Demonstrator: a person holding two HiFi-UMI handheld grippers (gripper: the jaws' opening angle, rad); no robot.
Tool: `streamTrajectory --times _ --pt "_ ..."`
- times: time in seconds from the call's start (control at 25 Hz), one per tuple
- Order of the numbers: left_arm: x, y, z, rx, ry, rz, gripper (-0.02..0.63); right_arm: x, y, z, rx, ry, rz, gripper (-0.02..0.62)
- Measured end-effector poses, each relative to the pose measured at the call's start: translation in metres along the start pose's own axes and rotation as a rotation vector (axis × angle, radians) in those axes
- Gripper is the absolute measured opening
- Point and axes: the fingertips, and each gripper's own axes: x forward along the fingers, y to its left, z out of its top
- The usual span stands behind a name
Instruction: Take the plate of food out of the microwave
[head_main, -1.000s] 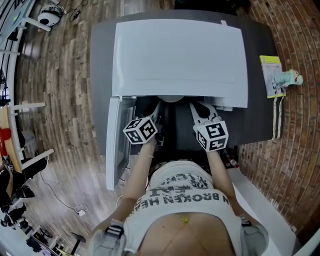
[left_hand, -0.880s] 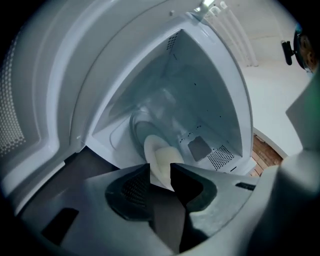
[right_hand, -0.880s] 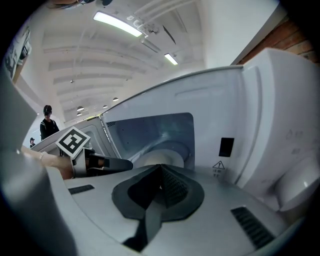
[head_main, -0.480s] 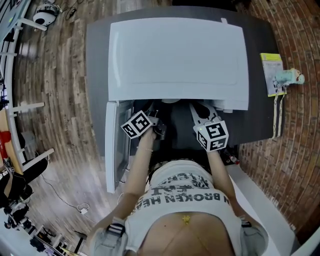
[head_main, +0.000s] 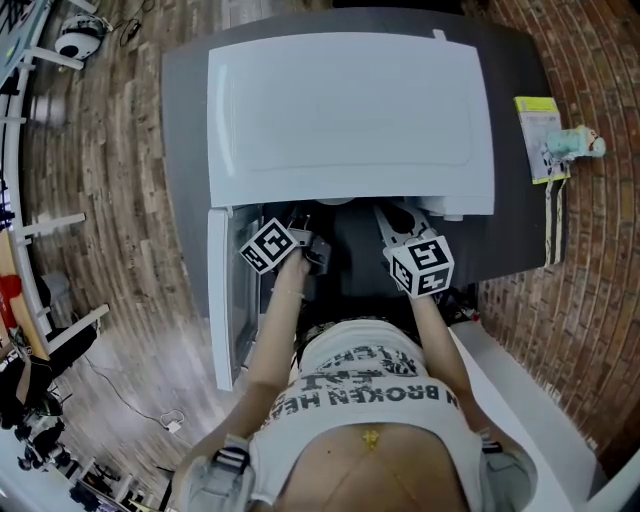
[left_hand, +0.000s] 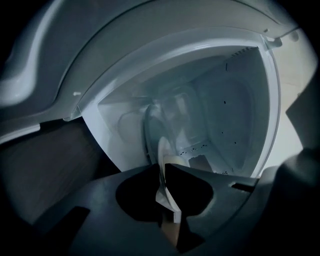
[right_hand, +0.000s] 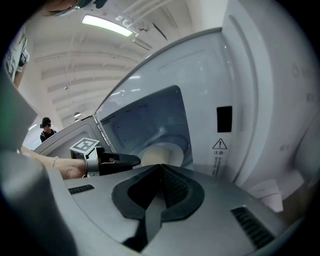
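Observation:
The white microwave stands on a grey table, its door swung open to the left. Inside, a pale plate rests on the turntable. My left gripper reaches into the cavity. In the left gripper view its jaws are closing, and the plate's rim sits edge-on, pinched between them. My right gripper hovers at the right of the opening, by the control panel, shut with nothing in it. The food on the plate is hidden.
A yellow-green card and a small pale bottle lie on the table's right edge, next to a brick wall. The open door blocks the left side. Wooden floor lies to the left. A person stands far off.
My left gripper has pushed forward and slightly left, deeper into the microwave. The right gripper has stayed almost still.

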Motion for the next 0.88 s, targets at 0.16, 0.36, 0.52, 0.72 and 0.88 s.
streamTrajectory --times 0.16,0.36,0.52,0.72,0.88 --pt "0.0 0.0 0.0 -0.069 -0.011 -0.004 0.032 0.005 -0.003 -0.006 0.061 0.007 0.006 0.008" --pt "-0.007 0.002 -0.006 -0.172 -0.019 0.006 0.021 0.009 -0.007 -0.01 0.113 0.0 0.007 0.009" --pt "-0.013 0.001 -0.007 -0.188 -0.021 0.016 0.018 0.017 -0.006 -0.019 0.203 0.008 0.052 0.011" --pt "-0.021 0.001 -0.01 -0.199 -0.018 0.023 0.018 0.026 -0.003 -0.024 0.299 0.003 0.098 0.041" --pt "-0.024 0.002 -0.014 -0.208 -0.01 0.027 0.018 0.036 -0.006 -0.03 0.314 0.028 0.114 0.088"
